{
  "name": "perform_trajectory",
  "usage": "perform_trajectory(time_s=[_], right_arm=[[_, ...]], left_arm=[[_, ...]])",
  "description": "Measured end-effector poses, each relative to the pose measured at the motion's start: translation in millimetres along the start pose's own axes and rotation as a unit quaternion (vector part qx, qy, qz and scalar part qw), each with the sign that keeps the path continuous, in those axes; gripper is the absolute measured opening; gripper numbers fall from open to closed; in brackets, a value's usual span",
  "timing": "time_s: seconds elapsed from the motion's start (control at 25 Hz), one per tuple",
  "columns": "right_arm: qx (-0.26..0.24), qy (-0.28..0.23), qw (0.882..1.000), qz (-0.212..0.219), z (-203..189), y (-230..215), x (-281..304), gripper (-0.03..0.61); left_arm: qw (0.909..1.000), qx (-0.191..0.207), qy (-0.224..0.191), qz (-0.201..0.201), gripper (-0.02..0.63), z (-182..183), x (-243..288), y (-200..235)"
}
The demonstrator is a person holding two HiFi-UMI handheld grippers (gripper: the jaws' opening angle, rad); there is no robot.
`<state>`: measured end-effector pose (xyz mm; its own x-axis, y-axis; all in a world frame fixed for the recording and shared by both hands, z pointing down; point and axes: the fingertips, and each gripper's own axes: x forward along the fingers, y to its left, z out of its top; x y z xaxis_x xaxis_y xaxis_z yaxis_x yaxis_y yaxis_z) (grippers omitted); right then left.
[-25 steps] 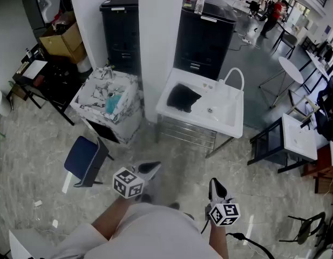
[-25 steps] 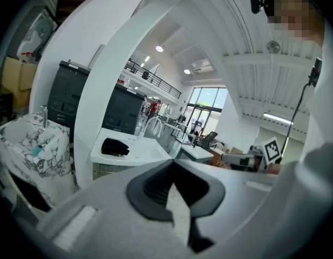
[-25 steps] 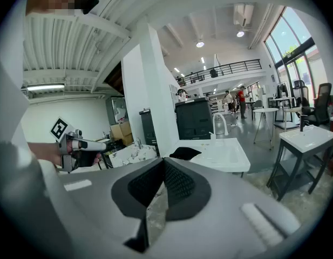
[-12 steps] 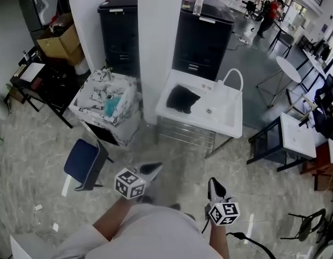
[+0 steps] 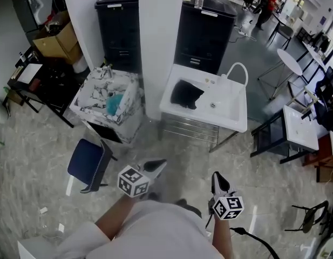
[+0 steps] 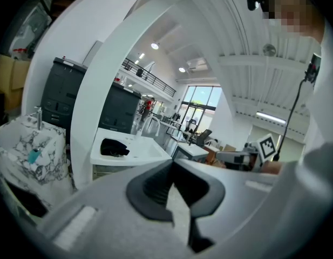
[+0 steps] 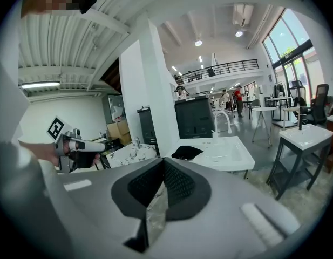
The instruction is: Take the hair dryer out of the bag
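Head view: approach step, left gripper (image 5: 162, 163) and right gripper (image 5: 216, 175) well short of the black bag (image 5: 185, 94) on the white sink (image 5: 231, 112); hair dryer unseen, presumably inside. Left gripper view: jaws together, empty. Right gripper view: same. Next: closing in, parting jaws.

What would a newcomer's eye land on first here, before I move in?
First comes the white pillar splitting the scene, with a white sink just right of it and a black bag lying in the sink's left part. Left of the pillar stands a marbled basin. At the bottom, the left tool and right tool are both shut and empty, apart from the sink.
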<state>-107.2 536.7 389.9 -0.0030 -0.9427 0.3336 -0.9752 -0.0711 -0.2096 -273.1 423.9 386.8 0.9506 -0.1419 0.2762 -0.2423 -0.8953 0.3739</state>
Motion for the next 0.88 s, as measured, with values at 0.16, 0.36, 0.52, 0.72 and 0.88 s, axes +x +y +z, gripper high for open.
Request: perform_trajectory(time_s=[0.16, 0.36, 0.52, 0.72, 0.88], right_arm=[[0.005, -0.004, 1.0, -0.015, 4.4, 4.3, 10.6, 0.005], [0.02, 0.002, 0.999, -0.038, 4.2, 9.5, 20.8, 0.005], [-0.004, 0.017, 1.0, -0.013, 1.1, 23.7, 31.7, 0.005], [-0.044, 0.036, 0.998, 0.003, 2.5, 23.8, 51.0, 0.005], [-0.041, 0.037, 0.998, 0.012, 8.0, 9.3, 64.7, 0.005]], left_arm=[[0.9999, 0.006, 0.012, -0.006, 0.002, -0.8, -6.6, 13.2], [0.9997, 0.003, 0.022, -0.005, 0.002, -0.6, -16.6, 33.5], [0.9996, -0.003, 0.026, -0.004, 0.002, -3.0, -16.7, 45.0], [0.9993, -0.006, 0.036, -0.002, 0.002, -4.6, 1.1, 55.1], [0.9993, -0.009, 0.035, 0.001, 0.002, 2.0, 19.4, 59.6]])
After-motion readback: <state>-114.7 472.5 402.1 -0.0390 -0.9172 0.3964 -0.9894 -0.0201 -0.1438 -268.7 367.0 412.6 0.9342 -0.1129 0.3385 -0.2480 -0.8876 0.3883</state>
